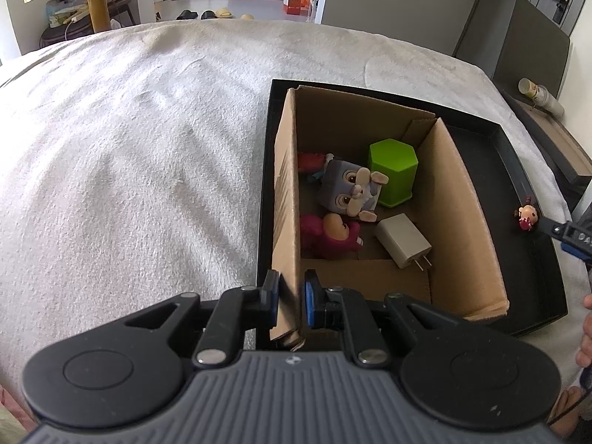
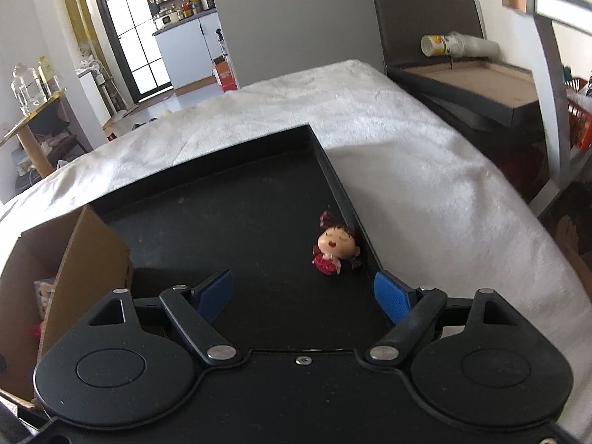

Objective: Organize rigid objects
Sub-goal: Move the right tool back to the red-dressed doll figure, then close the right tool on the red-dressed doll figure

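Observation:
A cardboard box (image 1: 458, 199) stands in a black tray (image 1: 532, 199) on a white blanket. It holds a green hexagonal block (image 1: 393, 172), a grey rabbit cube toy (image 1: 349, 188), a pink bear toy (image 1: 329, 235) and a white charger (image 1: 403, 239). My left gripper (image 1: 291, 296) is shut on the box's left wall near its front corner. A small red doll figurine (image 2: 333, 246) lies on the tray floor by its right rim, also seen in the left wrist view (image 1: 526, 217). My right gripper (image 2: 303, 294) is open and empty, just short of the doll.
The white blanket (image 1: 129, 148) spreads wide to the left of the tray. A dark side table (image 2: 477, 85) with a lying stack of cups (image 2: 455, 45) stands beyond the bed's right edge. The cardboard box (image 2: 92, 255) is left of my right gripper.

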Demonstrator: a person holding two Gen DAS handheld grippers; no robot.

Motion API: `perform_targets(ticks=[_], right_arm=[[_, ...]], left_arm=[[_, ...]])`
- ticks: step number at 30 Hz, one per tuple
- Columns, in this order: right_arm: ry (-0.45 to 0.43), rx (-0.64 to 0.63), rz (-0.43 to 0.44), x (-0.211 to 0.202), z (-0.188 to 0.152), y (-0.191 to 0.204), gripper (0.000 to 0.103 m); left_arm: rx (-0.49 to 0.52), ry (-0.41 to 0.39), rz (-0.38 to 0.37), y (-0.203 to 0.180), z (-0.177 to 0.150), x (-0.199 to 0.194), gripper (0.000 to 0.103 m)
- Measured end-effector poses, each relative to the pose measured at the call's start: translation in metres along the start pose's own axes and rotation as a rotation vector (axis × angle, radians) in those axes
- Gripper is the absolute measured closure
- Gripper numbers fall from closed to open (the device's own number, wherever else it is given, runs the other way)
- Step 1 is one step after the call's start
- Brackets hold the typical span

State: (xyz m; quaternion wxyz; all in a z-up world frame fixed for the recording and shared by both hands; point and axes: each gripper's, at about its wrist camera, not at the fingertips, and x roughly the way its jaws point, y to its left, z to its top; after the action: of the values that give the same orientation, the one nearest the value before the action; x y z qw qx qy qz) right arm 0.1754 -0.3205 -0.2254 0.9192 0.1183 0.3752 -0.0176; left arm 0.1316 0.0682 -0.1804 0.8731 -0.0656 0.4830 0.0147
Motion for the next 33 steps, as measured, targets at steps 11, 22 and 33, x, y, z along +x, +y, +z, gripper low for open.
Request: perform_targets(ticks=[11,22,33], right_arm=[[-0.009,0.092,-0.036,0.034,-0.003,0.003,0.045],[-0.005,0.123,-0.141,0.055,-0.003,0.007,0.060],[-0.009,0.113,-0.194,0.063,-0.003,0.006,0.077]], left_arm=[[0.005,0.009,0.010,-0.003,0.001,0.002,0.090],[0.007,0.024,0.012,0.000,0.003,0.006,0.090],[0.015,0.034,0.021,-0.002,0.003,0.008,0.090]])
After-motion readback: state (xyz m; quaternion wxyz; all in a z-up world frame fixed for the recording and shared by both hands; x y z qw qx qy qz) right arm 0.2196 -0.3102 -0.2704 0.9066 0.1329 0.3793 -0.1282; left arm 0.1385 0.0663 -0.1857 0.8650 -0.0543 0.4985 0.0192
